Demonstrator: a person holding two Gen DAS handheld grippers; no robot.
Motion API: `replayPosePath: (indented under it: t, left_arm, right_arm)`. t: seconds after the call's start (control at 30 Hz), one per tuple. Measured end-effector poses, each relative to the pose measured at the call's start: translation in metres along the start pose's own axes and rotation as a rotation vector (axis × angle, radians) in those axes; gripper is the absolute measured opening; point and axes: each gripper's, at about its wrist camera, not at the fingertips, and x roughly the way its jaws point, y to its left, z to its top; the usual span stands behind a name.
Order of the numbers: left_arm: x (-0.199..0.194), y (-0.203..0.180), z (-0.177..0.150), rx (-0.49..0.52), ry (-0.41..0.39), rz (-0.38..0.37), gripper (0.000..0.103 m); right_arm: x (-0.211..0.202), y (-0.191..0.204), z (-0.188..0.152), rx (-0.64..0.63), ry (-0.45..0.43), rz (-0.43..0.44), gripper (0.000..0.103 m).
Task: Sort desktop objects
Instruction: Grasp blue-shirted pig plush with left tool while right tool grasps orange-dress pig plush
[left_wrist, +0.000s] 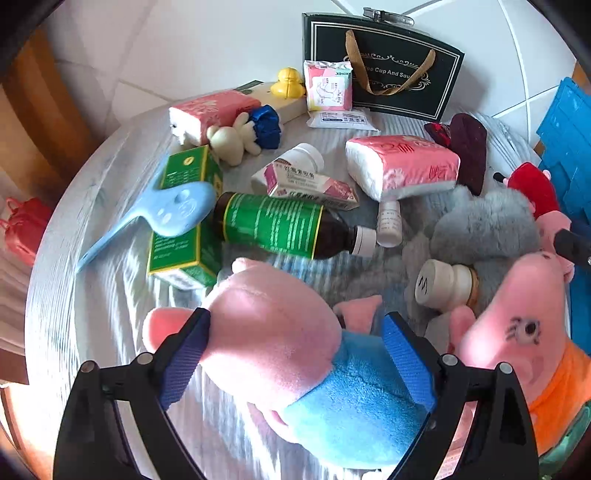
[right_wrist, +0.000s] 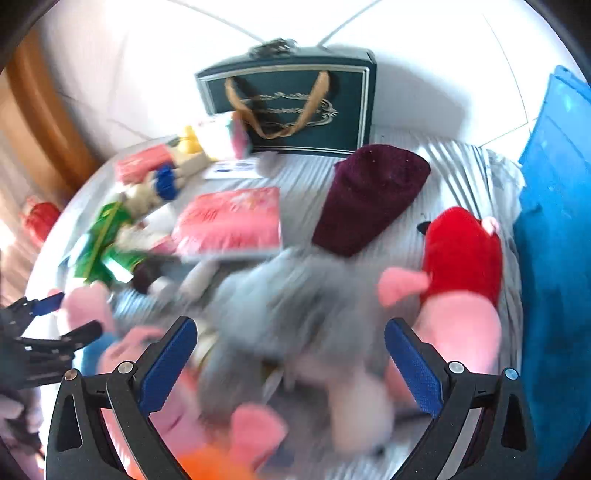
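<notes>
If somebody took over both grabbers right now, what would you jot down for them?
Left hand-held gripper: jaws wide around the blue-shirted pig; grip unclear.
Right hand-held gripper: open, empty, above the grey plush.
On the table: green-label bottle, green box, tissue packs, red-dressed pig, all mixed.
Done: nothing visibly sorted.
Left: everything. Blue crate stands at the right.

Both units same build. Left gripper: black plastic frame, angular finger arms, blue ribbed pads on the inner faces, round silver pivot pins at the linkages. Right gripper: identical, black arms, blue textured pads, silver pins, one pin at far right looks blue.
</notes>
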Motion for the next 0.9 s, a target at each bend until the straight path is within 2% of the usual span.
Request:
replayPosePath:
  t: [0.1,0.2,0.3,0.37,0.43,0.57,0.73,0.8,0.9]
  left_arm:
    - [-0.014,0.009,-0.020,-0.079,-0.008,0.024,0.094]
    - [-0.022,0.022,-0.040,-0.184,0.018,-0.019,0.094]
    - [-0.026,0.026,-0.058,-0.253,0.046,-0.057,0.094]
    - [-0.027,0.025,-0.067,-0.287,0.061,-0.065,0.094]
    - [-0.031,0.023,-0.075,-0.311,0.073,-0.088,0.094]
    - [-0.030,0.013,-0.082,-0.310,0.097,-0.089,0.094]
    - [-0.044,0.014,-0.077,-0.284,0.065,-0.055,0.094]
    - [-0.041,0.023,-0.078,-0.311,0.088,-0.061,0.094]
    - [-0.023,0.041,-0.089,-0.415,0.162,-0.092,0.094]
  right_arm:
    - [-0.024,0.017,-0.011,-0.073,-0.008,0.005,0.103]
    - [-0.042,0.035,-0.031,-0.144,-0.009,0.006,0.103]
    - [-0.041,0.049,-0.049,-0.202,0.019,0.013,0.103]
    - [-0.031,0.052,-0.052,-0.230,0.047,-0.012,0.103]
    - [-0.028,0.054,-0.056,-0.249,0.067,-0.025,0.103]
    - [-0.027,0.055,-0.059,-0.273,0.080,-0.010,0.103]
    - [-0.016,0.055,-0.062,-0.275,0.127,0.006,0.103]
    - [-0.006,0.056,-0.066,-0.280,0.161,0.019,0.103]
    - [0.007,0.062,-0.069,-0.296,0.188,0.021,0.103]
